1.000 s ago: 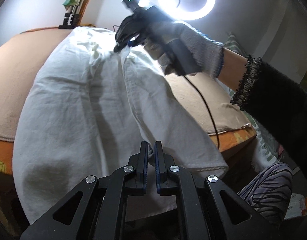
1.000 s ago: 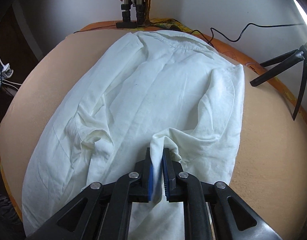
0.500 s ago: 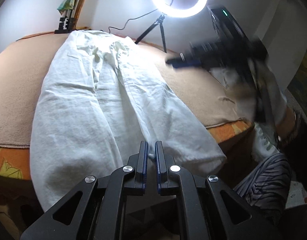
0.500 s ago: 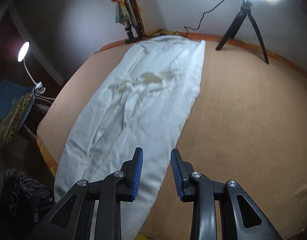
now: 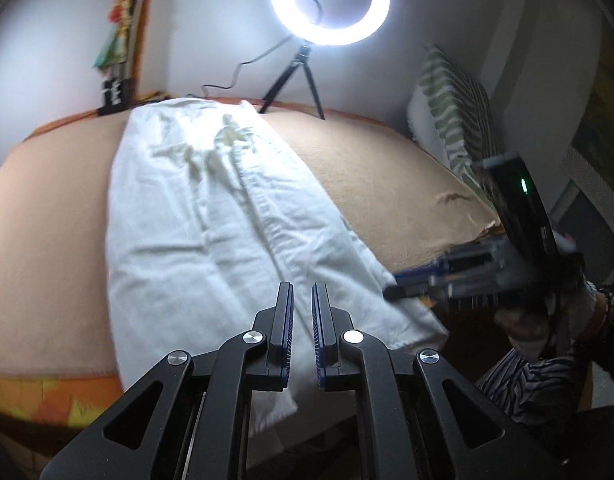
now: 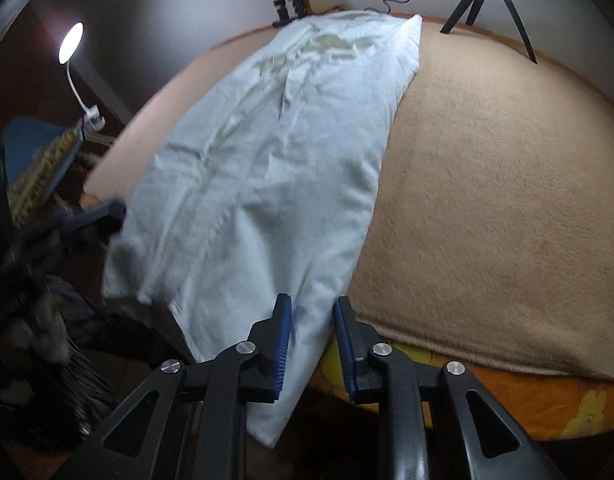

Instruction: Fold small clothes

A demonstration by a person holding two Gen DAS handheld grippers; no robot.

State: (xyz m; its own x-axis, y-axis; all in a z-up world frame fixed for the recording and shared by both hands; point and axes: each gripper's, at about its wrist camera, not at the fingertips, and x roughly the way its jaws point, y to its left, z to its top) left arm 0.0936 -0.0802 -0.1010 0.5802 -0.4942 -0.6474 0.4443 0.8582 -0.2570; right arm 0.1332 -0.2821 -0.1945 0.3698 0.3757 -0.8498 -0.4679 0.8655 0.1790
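Now mid-fold: white shirt [image 5: 211, 216] lies lengthwise on bed [image 6: 487, 184]. Left gripper [image 5: 303, 312] clenched, empty; right gripper [image 6: 312, 320] closing round hem, not yet pinching. Next: grip hem w/ both, fold upward.

One white garment [image 5: 211, 216], two lamps, one tripod [image 5: 295, 80]

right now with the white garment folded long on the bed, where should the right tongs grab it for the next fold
Probably the near hem corner of the garment, where it hangs off the front edge of the bed. Come in from the front edge, one finger above and one below: that corner drapes free, while the rest lies flat on the blanket. The right tongs already straddle it, open.
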